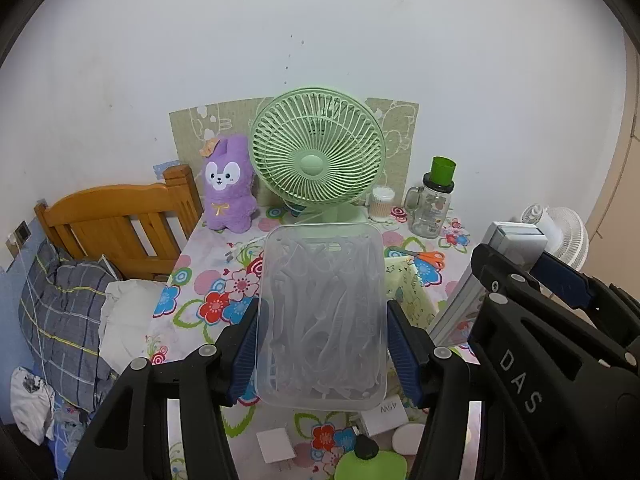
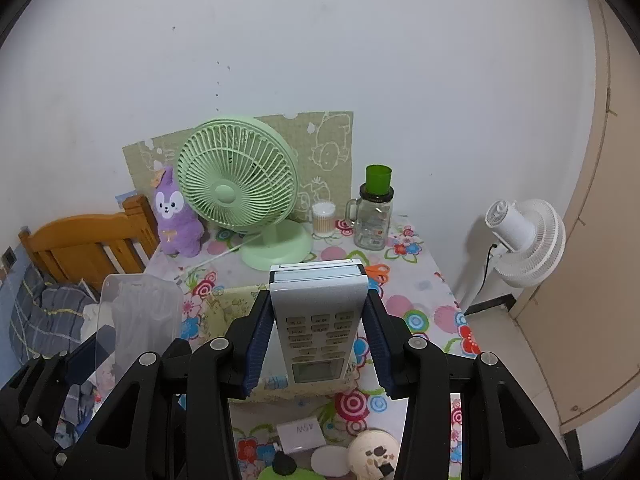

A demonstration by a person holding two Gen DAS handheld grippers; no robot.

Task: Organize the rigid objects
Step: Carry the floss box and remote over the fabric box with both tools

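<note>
Both handheld tools are built alike. The left tongs (image 1: 322, 354) have two matte black plastic arms with angular cut-out windows, hinged by linkages whose pivots carry round silver-grey screw caps. Each arm ends in a flat, ribbed blue pad (image 1: 243, 354). The right tongs (image 2: 316, 340) show the same black skeleton frame, grey pivot caps and ribbed blue pads (image 2: 256, 344). Seen from the left camera, the right tool's black housing bears white raised letters "DAS".

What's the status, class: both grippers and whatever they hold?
Left gripper shut on clear plastic box, lifted. Right gripper shut on remote control, lifted. Green fan stands ahead, well clear.
</note>
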